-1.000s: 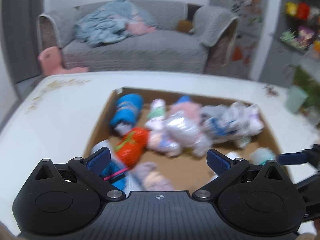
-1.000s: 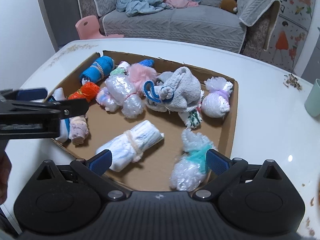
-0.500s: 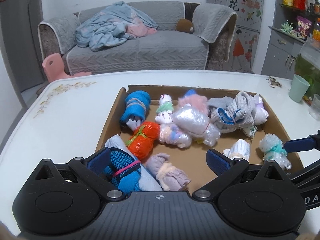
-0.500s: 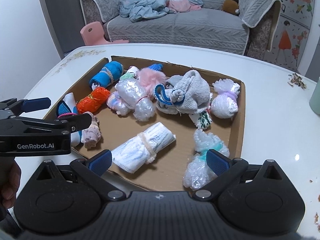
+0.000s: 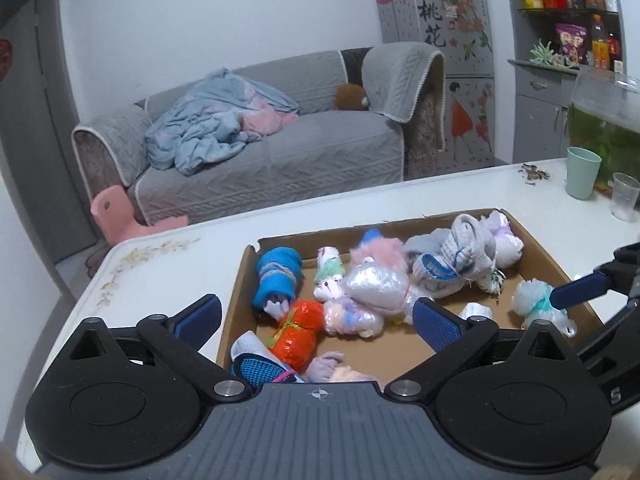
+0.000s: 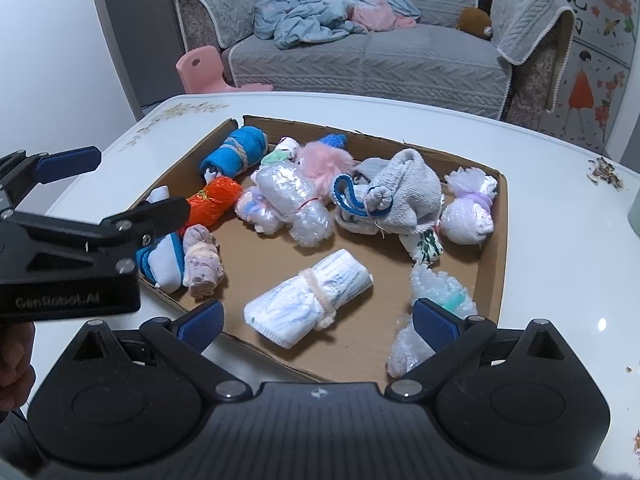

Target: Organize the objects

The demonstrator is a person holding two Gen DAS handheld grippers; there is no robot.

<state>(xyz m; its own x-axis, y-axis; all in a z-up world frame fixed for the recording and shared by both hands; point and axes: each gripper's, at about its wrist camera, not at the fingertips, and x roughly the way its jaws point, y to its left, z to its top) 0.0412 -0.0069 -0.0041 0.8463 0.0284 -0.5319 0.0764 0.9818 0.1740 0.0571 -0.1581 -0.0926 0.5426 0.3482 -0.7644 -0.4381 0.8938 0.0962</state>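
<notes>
Left gripper (image 5: 318, 316) spread wide, nothing between the fingers. It hangs over the tray's (image 6: 502, 240) left end, above the orange bundle (image 5: 298, 334) and the blue-white sock (image 5: 250, 364). In the right wrist view the same gripper (image 6: 112, 184) comes in from 9 o'clock, one finger over the table (image 6: 560, 220) outside the tray, the other over the sock (image 6: 168, 256).

Right gripper (image 6: 318, 316) also wide, empty. It sits at the tray's near edge. The white roll (image 6: 308, 298) lies between its fingers from this view, not touched as far as can be seen. The bubble-wrap bundle (image 6: 436, 308) with a teal tie lies just by the right finger (image 6: 438, 322). In the left wrist view one blue finger (image 5: 578, 294) of it shows at 3 o'clock, near that bundle (image 5: 536, 306).

Tray is shallow cardboard on the white table, holding all the bundles:
- blue roll (image 6: 236, 152) at 11 o'clock corner
- orange bundle (image 6: 212, 200) next to it, at its 6 o'clock
- beige-lilac sock (image 6: 202, 260) just beside the blue-white sock
- pink fluffy one (image 6: 326, 160) and a clear-wrapped one (image 6: 288, 192) mid-tray, touching
- grey sock (image 6: 400, 196) with blue loop, centre-right
- lilac-tied bundle (image 6: 470, 208) at 2 o'clock

Green cup (image 5: 582, 178) and clear cup (image 5: 624, 202) stand on the table well off the tray. Grey sofa (image 6: 360, 52) behind.
</notes>
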